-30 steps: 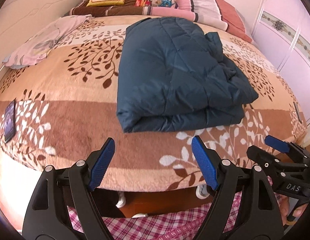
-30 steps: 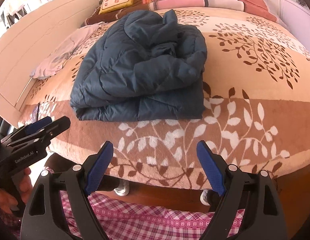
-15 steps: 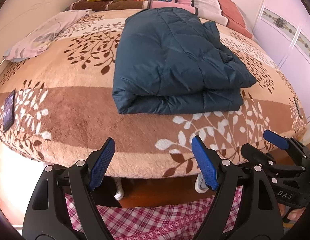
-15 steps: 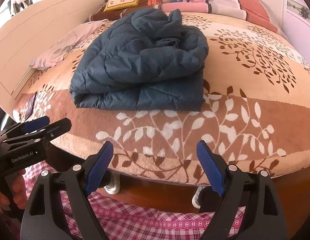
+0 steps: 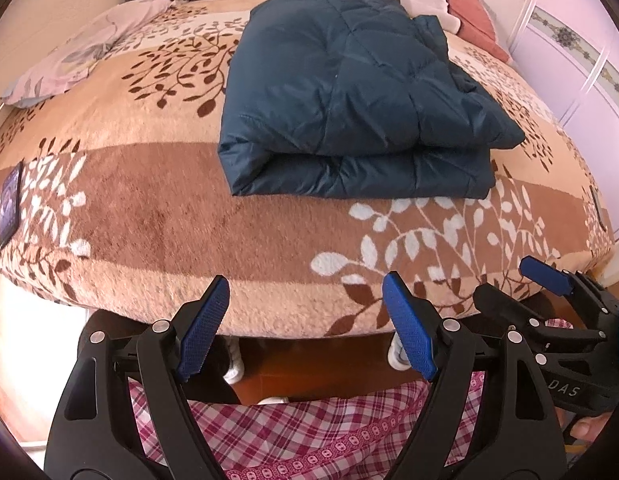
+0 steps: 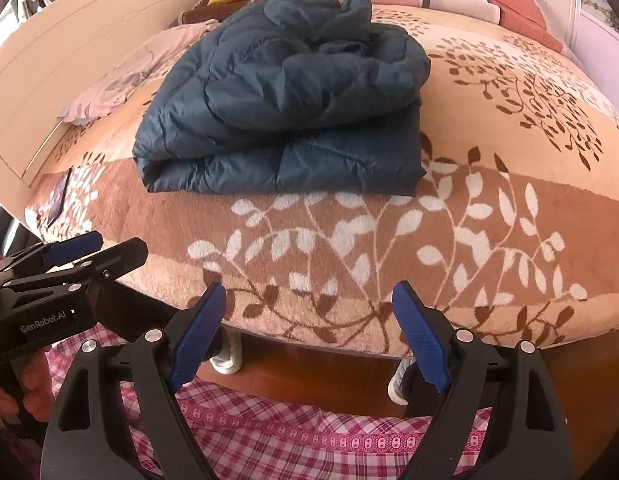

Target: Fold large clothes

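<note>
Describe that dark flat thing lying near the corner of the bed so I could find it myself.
Start at the bed's leaf-patterned blanket. From the folded blue jacket in the middle, look far left to the blanket's edge. There lies a thin dark rectangle, maybe a phone: the only flat, hard-edged thing among soft fabrics.

Dark teal quilted puffer jacket (image 5: 349,92), folded into thick rectangular bundle, lying flat mid-bed on leaf-patterned blanket (image 5: 157,220). Rounded fold edge facing cam, two layers visible. Top surface smooth w/ stitched panels on left side; right side rumpled, loose fabric bunched toward far end. Untouched.
</note>
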`<control>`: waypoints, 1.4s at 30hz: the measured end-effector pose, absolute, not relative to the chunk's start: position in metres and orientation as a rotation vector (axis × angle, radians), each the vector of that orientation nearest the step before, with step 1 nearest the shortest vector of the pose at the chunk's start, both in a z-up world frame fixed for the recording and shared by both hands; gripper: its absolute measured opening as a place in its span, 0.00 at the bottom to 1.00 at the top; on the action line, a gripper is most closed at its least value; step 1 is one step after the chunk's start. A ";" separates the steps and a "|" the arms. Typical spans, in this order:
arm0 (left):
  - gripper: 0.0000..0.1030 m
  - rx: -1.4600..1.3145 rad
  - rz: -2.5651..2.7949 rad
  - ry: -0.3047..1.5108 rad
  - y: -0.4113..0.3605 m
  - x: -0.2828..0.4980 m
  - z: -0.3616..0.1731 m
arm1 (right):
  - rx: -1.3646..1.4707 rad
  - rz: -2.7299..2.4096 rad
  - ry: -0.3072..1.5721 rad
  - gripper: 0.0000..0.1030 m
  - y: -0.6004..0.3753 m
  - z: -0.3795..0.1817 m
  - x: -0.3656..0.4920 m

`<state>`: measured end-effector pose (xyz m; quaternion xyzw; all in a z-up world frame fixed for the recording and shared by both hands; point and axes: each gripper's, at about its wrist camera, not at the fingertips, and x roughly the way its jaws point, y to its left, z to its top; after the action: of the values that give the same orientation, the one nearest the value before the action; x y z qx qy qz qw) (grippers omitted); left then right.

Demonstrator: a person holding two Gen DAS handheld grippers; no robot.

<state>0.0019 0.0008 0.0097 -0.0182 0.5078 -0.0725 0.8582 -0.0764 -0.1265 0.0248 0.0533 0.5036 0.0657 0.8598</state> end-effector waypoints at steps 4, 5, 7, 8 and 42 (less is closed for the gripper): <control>0.76 -0.030 -0.153 1.068 0.000 0.001 0.009 | 0.117 0.133 1.061 0.80 -0.128 0.023 -0.077; 0.76 -0.028 -0.153 1.067 -0.001 0.001 0.010 | 0.118 0.133 1.062 0.80 -0.128 0.023 -0.077; 0.76 -0.025 -0.151 1.066 -0.001 0.000 0.010 | 0.118 0.133 1.065 0.80 -0.128 0.022 -0.077; 0.76 -0.024 -0.151 1.065 -0.001 0.000 0.011 | 0.117 0.134 1.066 0.80 -0.128 0.022 -0.077; 0.72 -0.025 -0.160 1.042 0.001 -0.007 0.019 | 0.079 0.143 1.065 0.80 -0.120 0.023 -0.082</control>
<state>-0.0071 0.0011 0.0195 -0.0121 0.4971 -0.0762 0.8643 -0.0816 -0.1202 0.0233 0.0376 0.5071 0.0682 0.8584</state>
